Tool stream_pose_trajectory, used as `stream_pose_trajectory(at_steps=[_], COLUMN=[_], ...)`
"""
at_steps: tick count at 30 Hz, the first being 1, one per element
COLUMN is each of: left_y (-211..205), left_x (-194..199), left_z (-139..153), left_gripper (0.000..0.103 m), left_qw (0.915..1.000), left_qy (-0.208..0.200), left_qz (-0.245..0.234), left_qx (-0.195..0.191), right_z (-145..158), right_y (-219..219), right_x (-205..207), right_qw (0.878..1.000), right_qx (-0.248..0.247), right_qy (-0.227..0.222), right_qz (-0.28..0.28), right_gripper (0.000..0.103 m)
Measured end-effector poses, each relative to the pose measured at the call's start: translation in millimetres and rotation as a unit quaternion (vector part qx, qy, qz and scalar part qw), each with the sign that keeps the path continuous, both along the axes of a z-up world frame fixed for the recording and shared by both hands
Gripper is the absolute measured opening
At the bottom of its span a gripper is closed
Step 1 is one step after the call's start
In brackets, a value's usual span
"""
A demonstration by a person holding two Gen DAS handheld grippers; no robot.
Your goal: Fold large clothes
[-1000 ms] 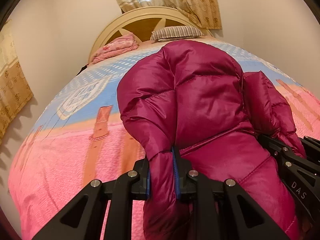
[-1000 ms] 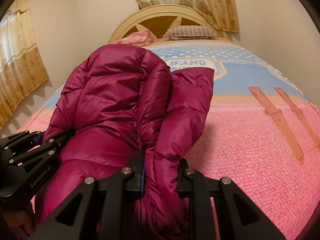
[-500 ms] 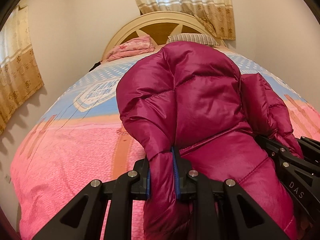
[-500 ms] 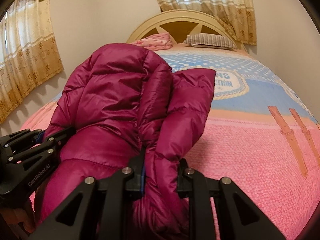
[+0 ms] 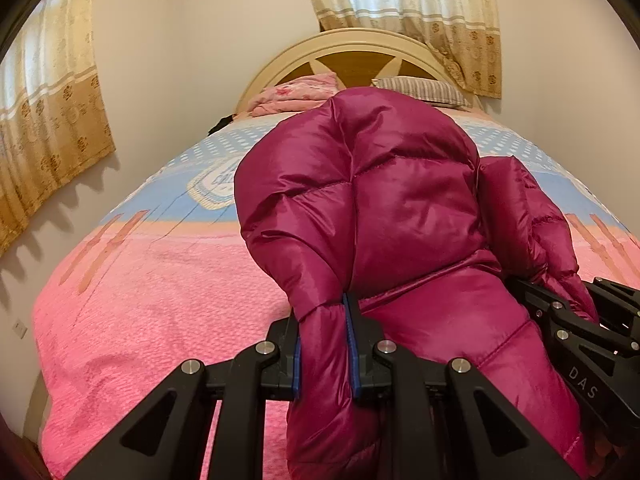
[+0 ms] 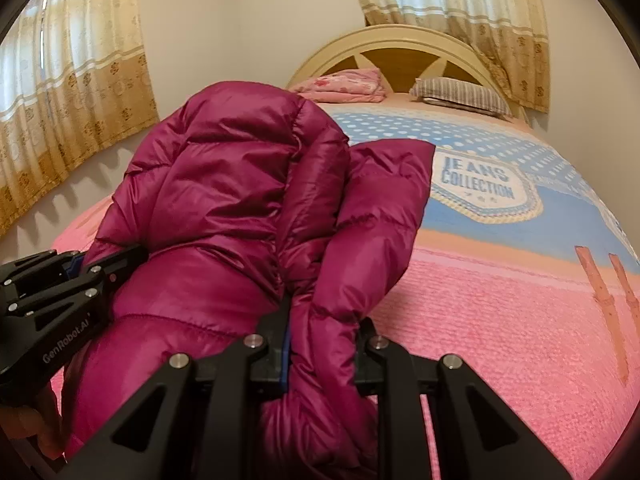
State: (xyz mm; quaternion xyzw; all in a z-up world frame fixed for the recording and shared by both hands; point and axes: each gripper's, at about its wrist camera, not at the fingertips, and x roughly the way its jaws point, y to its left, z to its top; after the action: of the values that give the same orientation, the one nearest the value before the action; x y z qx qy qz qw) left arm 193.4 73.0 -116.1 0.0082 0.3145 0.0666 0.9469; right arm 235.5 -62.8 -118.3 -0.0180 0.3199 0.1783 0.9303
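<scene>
Pink bedspread, "JEANS COLLECTION" patch legible right-wrist only

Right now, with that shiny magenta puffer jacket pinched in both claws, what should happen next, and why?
Probably lower the shiny magenta puffer jacket onto the pink bedspread and spread it flat. The left claw and right claw each clamp a bunched part, and the jacket hangs crumpled above the bed, unfit for folding.

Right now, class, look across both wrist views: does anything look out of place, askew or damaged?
Nothing looks damaged or spilled. The magenta puffer jacket hangs bunched over the bed, pinched by the left hand-held gripper and the right hand-held gripper, one sleeve flopping sideways. That suits mid-fold handling.
</scene>
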Motion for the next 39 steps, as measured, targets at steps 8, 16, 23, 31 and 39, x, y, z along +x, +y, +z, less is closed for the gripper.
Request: stream_pose_trajectory(at_steps=[8, 16, 23, 31, 39], left_y=[26.6, 57.6, 79.6, 90.2, 96.5], left_x=[-6.9, -13.1, -17.8, -19.3, -18.2], left_z=[-3.3, -7.7, -12.4, -19.0, -31.7], left_gripper=[0.018, 0.018, 0.018, 0.018, 0.018], left_qw=[0.9996, 0.9981, 0.9966, 0.9954, 0.9949], left_qy=[0.0, 0.007, 0.016, 0.023, 0.036], left_qz=[0.029, 0.061, 0.081, 0.093, 0.094], left_qx=[-0.002, -0.003, -0.007, -0.002, -0.007], right_z=[-1.4, -3.7, -7.4, -11.8, -19.5], right_y=[30.2, 58.7, 75.3, 85.5, 92.0], right_x=[2.7, 6.7, 9.7, 12.5, 15.3], right_qw=[1.0, 0.998, 0.996, 0.995, 0.994], right_qx=[-0.008, -0.014, -0.018, -0.02, -0.023], right_qy=[0.0, 0.002, 0.008, 0.017, 0.029], right_qz=[0.028, 0.061, 0.085, 0.098, 0.102], right_gripper=[0.021, 0.021, 0.021, 0.021, 0.021])
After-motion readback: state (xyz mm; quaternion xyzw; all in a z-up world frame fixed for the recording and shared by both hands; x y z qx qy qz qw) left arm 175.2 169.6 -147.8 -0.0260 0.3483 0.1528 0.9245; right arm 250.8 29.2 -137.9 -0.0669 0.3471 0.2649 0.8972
